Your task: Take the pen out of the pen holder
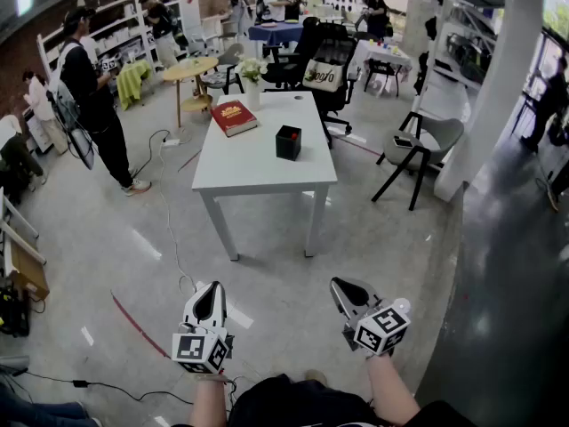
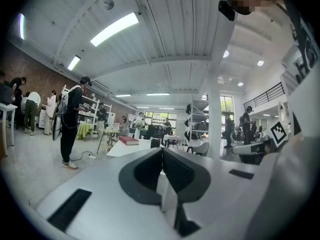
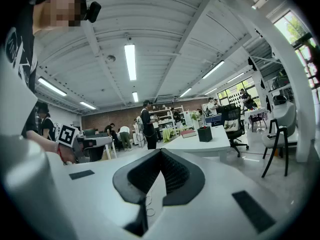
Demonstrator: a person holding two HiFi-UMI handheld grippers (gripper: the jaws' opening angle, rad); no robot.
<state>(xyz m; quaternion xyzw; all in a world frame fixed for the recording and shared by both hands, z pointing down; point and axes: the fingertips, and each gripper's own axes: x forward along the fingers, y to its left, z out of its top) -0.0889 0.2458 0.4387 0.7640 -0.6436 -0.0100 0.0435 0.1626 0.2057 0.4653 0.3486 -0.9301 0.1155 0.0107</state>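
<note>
**White worktop far up the frame, both hand-held grippers closed and empty**

White and rectangular, the worktop (image 1: 258,163) stands in the upper middle of the head view on a glossy grey floor (image 1: 373,238). The black pen holder (image 1: 288,142), a small open-topped cube, sits on it towards its right side. A tiny red speck shows at the holder's mouth, but it is too small to tell whether that is the pen. A red book (image 1: 234,116) lies to the upper left of the holder, apart from it. A vase of white flowers (image 1: 252,74) stands at the worktop's far edge.

The left hand-held gripper (image 1: 212,297) sits at the lower left of the head view and the right hand-held gripper (image 1: 343,286) at the lower right. Both are over bare floor and well apart from the worktop. In the left gripper view the jaws meet in a closed point with nothing between them, aimed level towards the distant worktop. In the right gripper view the jaws are likewise pressed together and empty, and the pen holder appears right of centre, far beyond them.

A person in dark clothes (image 1: 93,96) stands at the left of the head view, and a black office chair (image 1: 324,56) is behind the worktop.
</note>
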